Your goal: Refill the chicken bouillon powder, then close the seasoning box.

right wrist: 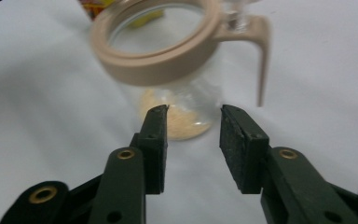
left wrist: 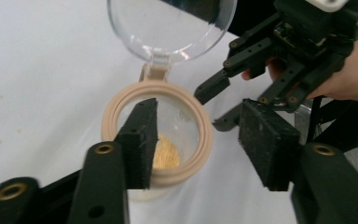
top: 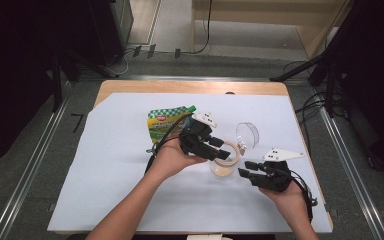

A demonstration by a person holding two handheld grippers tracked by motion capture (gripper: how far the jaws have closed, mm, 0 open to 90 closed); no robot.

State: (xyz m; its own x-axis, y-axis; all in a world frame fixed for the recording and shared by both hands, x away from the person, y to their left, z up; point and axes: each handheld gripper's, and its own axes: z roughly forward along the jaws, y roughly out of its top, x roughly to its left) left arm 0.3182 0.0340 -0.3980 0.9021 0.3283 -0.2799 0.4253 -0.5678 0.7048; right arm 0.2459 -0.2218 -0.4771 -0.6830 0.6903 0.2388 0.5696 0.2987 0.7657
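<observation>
A clear glass jar (top: 223, 162) with a beige plastic collar, a side handle and a transparent domed lid (top: 248, 133) flipped back stands on the white-covered tabletop (top: 110, 165), a little yellowish powder at its bottom. The left gripper (top: 221, 148) hangs over its mouth, jaws apart and gripping nothing. The right gripper (top: 246, 169) sits just beside the jar, jaws likewise parted and empty.
</observation>
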